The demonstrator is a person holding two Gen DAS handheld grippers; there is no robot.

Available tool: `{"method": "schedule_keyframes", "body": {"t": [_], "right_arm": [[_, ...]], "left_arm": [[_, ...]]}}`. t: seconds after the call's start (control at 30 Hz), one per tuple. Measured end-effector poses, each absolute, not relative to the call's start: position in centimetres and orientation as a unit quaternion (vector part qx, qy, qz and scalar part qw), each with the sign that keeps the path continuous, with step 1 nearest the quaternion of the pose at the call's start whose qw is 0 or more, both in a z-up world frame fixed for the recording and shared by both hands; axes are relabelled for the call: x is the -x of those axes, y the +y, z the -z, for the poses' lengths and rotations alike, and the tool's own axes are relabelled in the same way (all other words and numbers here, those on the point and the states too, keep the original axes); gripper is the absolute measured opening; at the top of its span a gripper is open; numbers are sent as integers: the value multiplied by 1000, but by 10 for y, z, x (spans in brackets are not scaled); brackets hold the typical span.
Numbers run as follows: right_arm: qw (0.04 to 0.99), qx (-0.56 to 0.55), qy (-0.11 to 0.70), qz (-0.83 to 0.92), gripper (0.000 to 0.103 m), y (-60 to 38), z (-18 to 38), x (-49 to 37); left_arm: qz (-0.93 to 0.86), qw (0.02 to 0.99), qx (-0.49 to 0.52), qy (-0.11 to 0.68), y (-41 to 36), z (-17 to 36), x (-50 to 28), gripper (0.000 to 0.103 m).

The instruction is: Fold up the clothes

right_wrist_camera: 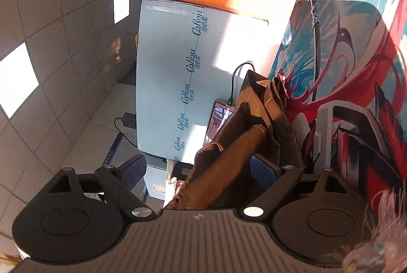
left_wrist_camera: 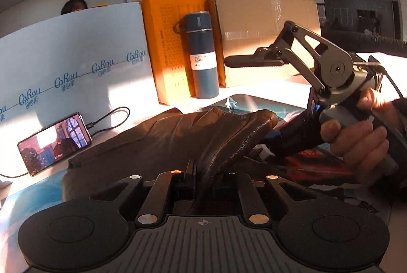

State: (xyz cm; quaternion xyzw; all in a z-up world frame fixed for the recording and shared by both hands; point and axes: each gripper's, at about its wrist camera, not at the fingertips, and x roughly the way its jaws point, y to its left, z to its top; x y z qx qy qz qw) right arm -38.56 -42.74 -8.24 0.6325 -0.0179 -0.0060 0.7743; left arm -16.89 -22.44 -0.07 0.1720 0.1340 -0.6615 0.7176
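A brown leather-like garment (left_wrist_camera: 178, 138) lies bunched on the printed desk mat (left_wrist_camera: 257, 101). Low in the left wrist view, my left gripper (left_wrist_camera: 206, 173) is shut on a raised fold of it. A hand (left_wrist_camera: 361, 130) holds my right gripper (left_wrist_camera: 250, 97) at the right, open wide, with one finger (left_wrist_camera: 254, 61) up in the air and the other low by the garment's right end. In the right wrist view, part of the garment (right_wrist_camera: 241, 140) hangs between the spread fingers of the right gripper (right_wrist_camera: 198, 171) and rests against the blue pad (right_wrist_camera: 262, 168).
A phone (left_wrist_camera: 54, 143) on a cable lies at the left of the garment. Behind stand a pale blue box (left_wrist_camera: 76, 56), an orange box (left_wrist_camera: 165, 43), a blue flask (left_wrist_camera: 202, 56) and a cardboard box (left_wrist_camera: 264, 31). A person's head (left_wrist_camera: 74, 5) shows beyond the pale box.
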Motion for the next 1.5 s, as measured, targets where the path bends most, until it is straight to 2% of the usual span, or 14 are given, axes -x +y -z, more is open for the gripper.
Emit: {"method": "schedule_keyframes", "body": {"t": [0.1, 0.17, 0.23, 0.37, 0.43, 0.5, 0.57, 0.77, 0.9, 1.03, 1.1, 1.2, 1.27, 1.5], "right_arm": [[788, -616, -4, 11, 89, -425, 77, 383], [799, -601, 8, 15, 89, -422, 73, 381], [807, -591, 16, 18, 89, -419, 71, 380], [827, -559, 43, 38, 86, -414, 67, 374], [841, -532, 69, 65, 78, -409, 63, 368], [856, -497, 102, 97, 49, -402, 59, 360], [872, -455, 129, 124, 36, -394, 56, 352], [925, -329, 142, 126, 15, -360, 42, 340], [935, -294, 122, 153, 13, -354, 28, 345], [930, -241, 172, 216, 20, -347, 30, 335], [923, -225, 195, 242, 42, -346, 35, 330], [913, -229, 216, 259, 55, -350, 41, 327], [911, -239, 213, 259, 57, -352, 41, 329], [894, -347, 145, 244, 90, -370, 30, 357]], "left_arm": [[681, 700, -161, 138, -213, 0, 168, 26], [694, 689, -154, 141, -206, 0, 168, 60], [710, 675, -138, 145, -197, -2, 166, 78], [677, 719, -56, 147, -173, -19, 134, 95], [605, 779, -67, 152, -174, -12, 113, 96], [537, 816, -76, 200, -179, 2, 90, 95], [527, 812, -47, 247, -181, 11, 73, 95], [550, 788, -15, 277, -174, 19, 58, 96], [557, 783, -31, 276, -178, 21, 64, 96], [555, 787, -43, 266, -179, 19, 70, 96], [555, 787, -45, 267, -178, 19, 70, 96], [552, 787, -48, 270, -179, 19, 70, 97], [551, 787, -52, 273, -180, 20, 70, 97], [550, 781, -68, 288, -184, 23, 72, 97]]}}
